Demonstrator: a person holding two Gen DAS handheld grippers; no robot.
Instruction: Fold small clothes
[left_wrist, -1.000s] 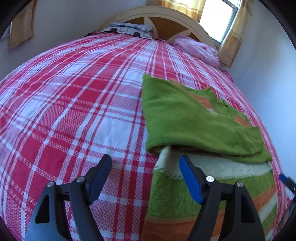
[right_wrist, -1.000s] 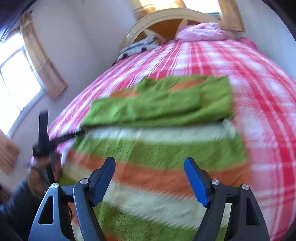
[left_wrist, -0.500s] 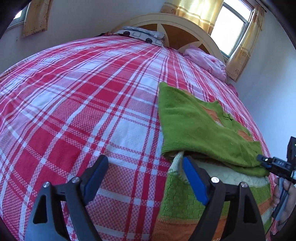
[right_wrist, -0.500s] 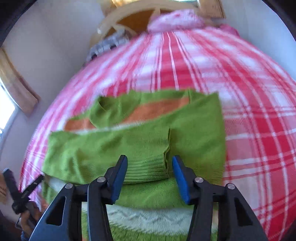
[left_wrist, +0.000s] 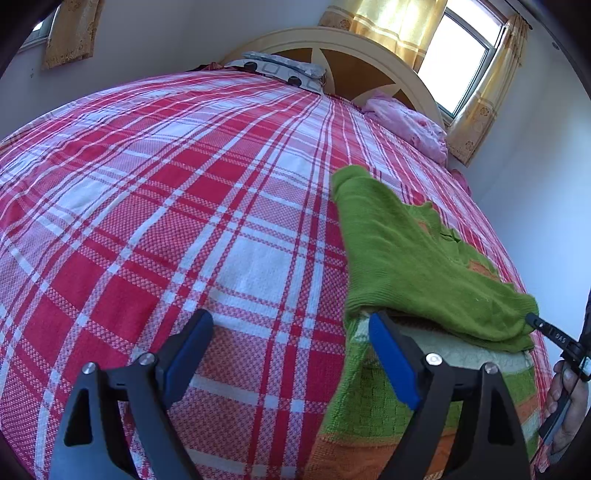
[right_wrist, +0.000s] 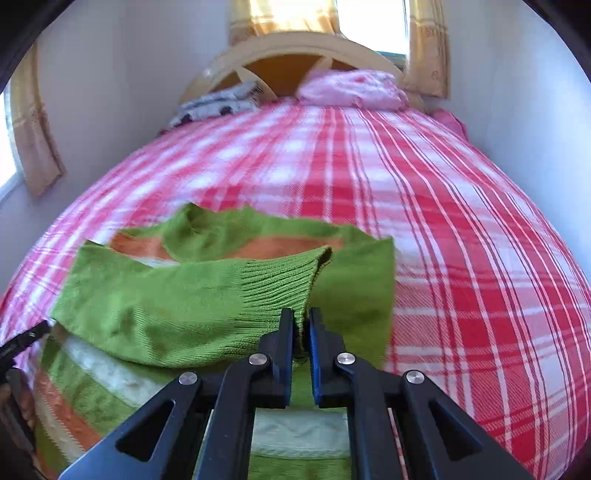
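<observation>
At the bottom of the right wrist view, the right claw (right_wrist: 301, 325) is seen with its jaws drawn almost together; they have just been closing, and the ribbed cuff (right_wrist: 280, 284) of a green sleeve is pinched between the blue pads. The sleeve is laid across the sweater (right_wrist: 207, 295), running from the claw toward the left of the frame. Under it, the sweater's body is shown in green, orange and cream stripes at the lower left. The sweater is spread on the bed (right_wrist: 461, 258), which is covered in a red and white plaid. At the far left edge, the tip of the left claw is glimpsed.

In the left wrist view, the left claw (left_wrist: 288, 354) is held wide apart at the bottom of the frame; its jaws have just been opening further, and nothing is gripped. Its left finger is set over bare plaid, while its right finger is seen against the sweater's near edge at the lower right; whether it touches the cloth cannot be told. At the right edge, the right claw's tip is seen at the folded sleeve's end, with a hand (left_wrist: 565, 413) below it.

Farther back, a patterned pillow (left_wrist: 280, 70) and a pink bundle (left_wrist: 406, 122) are placed by the headboard (left_wrist: 369, 62), with a curtained window (left_wrist: 461, 55) at the upper right.
</observation>
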